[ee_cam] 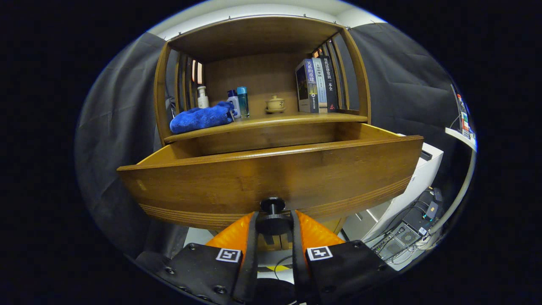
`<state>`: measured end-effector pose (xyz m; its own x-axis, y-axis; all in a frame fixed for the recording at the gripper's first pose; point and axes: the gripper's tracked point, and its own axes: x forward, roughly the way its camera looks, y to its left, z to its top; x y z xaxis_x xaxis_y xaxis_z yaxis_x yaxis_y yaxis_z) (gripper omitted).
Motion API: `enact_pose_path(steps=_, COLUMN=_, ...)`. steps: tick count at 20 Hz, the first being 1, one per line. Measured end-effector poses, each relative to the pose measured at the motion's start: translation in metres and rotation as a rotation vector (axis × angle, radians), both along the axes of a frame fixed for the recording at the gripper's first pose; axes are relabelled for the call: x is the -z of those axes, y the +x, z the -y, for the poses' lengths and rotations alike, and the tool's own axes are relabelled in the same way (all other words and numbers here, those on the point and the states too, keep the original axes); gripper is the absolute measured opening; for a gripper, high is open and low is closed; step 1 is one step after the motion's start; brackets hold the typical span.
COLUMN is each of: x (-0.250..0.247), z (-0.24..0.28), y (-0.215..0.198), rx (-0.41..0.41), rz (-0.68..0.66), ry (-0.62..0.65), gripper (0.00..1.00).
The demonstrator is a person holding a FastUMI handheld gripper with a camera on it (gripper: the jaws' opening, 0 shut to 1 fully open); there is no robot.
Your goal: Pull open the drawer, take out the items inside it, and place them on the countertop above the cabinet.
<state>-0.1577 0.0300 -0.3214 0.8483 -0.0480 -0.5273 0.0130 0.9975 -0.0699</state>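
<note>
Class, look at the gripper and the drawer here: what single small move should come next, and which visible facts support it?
Probably let go of the knob and lift the gripper above the drawer front. Its fingers are shut on the knob, the drawer already stands pulled out from the cabinet, and its inside is hidden behind the front panel, so its contents cannot be judged yet.

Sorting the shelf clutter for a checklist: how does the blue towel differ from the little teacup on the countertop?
The blue towel is soft, crumpled and lies sprawled at the countertop's front edge; the teacup is small, tan and rigid, upright with a lid on a saucer, farther back. Both rest on the countertop above the open drawer, whose knob the tongs grip.
</note>
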Motion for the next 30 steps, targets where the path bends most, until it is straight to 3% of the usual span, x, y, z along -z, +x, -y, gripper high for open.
enact_pose_path(steps=10, x=-0.001, z=0.000, y=-0.021, rx=-0.002, rz=-0.037, ry=0.000, gripper=0.43)
enact_pose_path(steps=14, x=-0.015, z=-0.004, y=-0.018, rx=0.023, rz=-0.032, ry=0.013, gripper=0.56)
enact_pose_path(steps=20, x=-0.066, z=-0.006, y=-0.017, rx=0.045, rz=-0.008, ry=0.029, gripper=0.85)
enact_pose_path(steps=27, x=-0.125, z=-0.011, y=0.015, rx=0.030, rz=0.050, ry=0.044, gripper=0.94)
enact_pose_path(steps=28, x=-0.133, z=-0.008, y=0.026, rx=0.042, rz=0.064, ry=0.044, gripper=0.99)
enact_pose_path(steps=30, x=-0.134, z=-0.002, y=0.042, rx=0.089, rz=0.038, ry=0.049, gripper=0.99)
